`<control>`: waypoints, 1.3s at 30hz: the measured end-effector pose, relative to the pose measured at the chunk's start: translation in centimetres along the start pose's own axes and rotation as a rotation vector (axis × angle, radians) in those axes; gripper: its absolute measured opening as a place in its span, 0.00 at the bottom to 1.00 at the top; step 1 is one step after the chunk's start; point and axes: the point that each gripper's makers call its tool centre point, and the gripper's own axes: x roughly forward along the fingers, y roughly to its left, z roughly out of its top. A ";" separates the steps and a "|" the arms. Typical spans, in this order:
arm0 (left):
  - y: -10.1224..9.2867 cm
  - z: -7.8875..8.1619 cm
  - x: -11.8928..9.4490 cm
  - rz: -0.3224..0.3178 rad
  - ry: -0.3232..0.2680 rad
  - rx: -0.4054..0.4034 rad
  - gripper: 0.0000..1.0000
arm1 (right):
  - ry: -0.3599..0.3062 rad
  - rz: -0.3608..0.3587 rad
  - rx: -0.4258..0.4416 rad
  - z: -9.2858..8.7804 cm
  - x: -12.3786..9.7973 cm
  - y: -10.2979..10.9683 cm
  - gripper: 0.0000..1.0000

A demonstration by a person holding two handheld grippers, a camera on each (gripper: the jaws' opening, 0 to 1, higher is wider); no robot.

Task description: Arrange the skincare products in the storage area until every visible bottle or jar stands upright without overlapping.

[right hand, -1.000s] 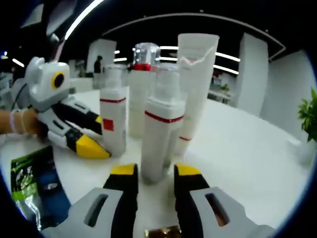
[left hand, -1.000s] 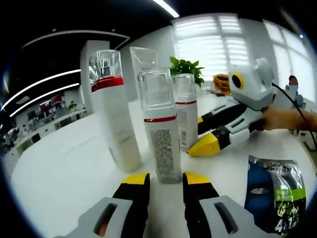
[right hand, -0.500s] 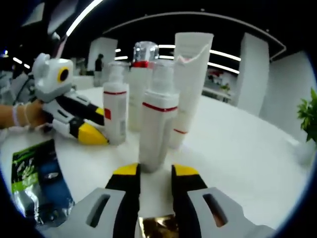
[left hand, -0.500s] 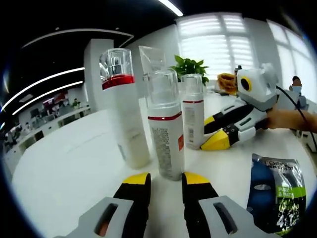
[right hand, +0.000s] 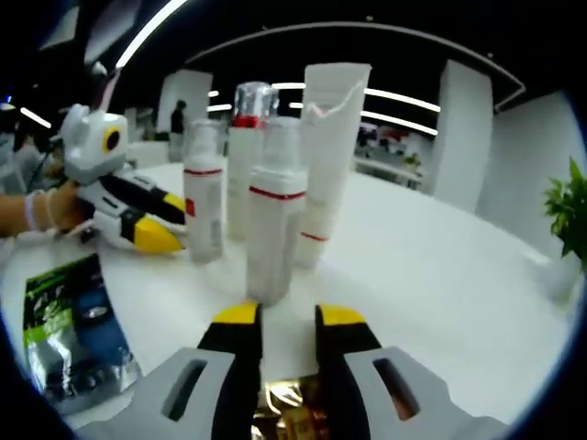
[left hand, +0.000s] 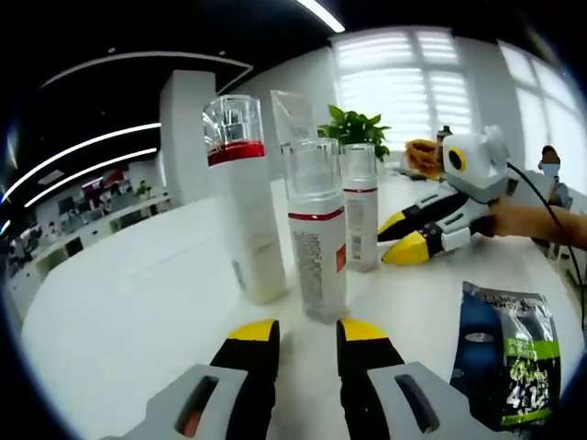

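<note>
Upright, four bottles (left hand: pixel 318 238) stood clustered on the white table (left hand: pixel 128 293), just ahead of both spread, empty tongs: left tongs (left hand: pixel 307 332), right tongs (right hand: pixel 280 316).

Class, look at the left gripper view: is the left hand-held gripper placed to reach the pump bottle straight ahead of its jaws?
Probably yes. The left hand-held gripper stands open with the pump bottle upright just beyond its tips and bare table between. The taller red-banded bottle stands close beside it and could get nudged.
</note>
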 end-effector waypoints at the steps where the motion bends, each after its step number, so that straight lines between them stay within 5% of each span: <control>1: -0.1 0.1 -0.3 -0.002 -0.004 0.002 0.25 | -0.012 0.003 0.004 0.3 -0.1 -0.3 0.21; 10: -0.2 1.4 -4.6 -0.038 -0.101 -0.033 0.27 | -0.096 0.039 0.048 1.6 -2.0 0.2 0.24; 16: -1.0 1.0 -7.8 -0.077 -0.134 -0.063 0.39 | -0.190 0.144 0.060 3.4 -4.3 3.3 0.30; 27: -3.9 1.9 -12.4 -0.149 -0.226 -0.085 0.52 | -0.279 0.377 0.253 5.1 -8.4 8.1 0.42; 34: -5.5 1.7 -14.0 -0.125 -0.253 -0.061 0.78 | -0.235 0.454 0.276 4.1 -10.0 10.1 0.41; 39: -7.1 -0.8 -13.8 -0.123 -0.162 -0.081 0.75 | -0.110 0.522 0.318 1.6 -10.3 11.8 0.57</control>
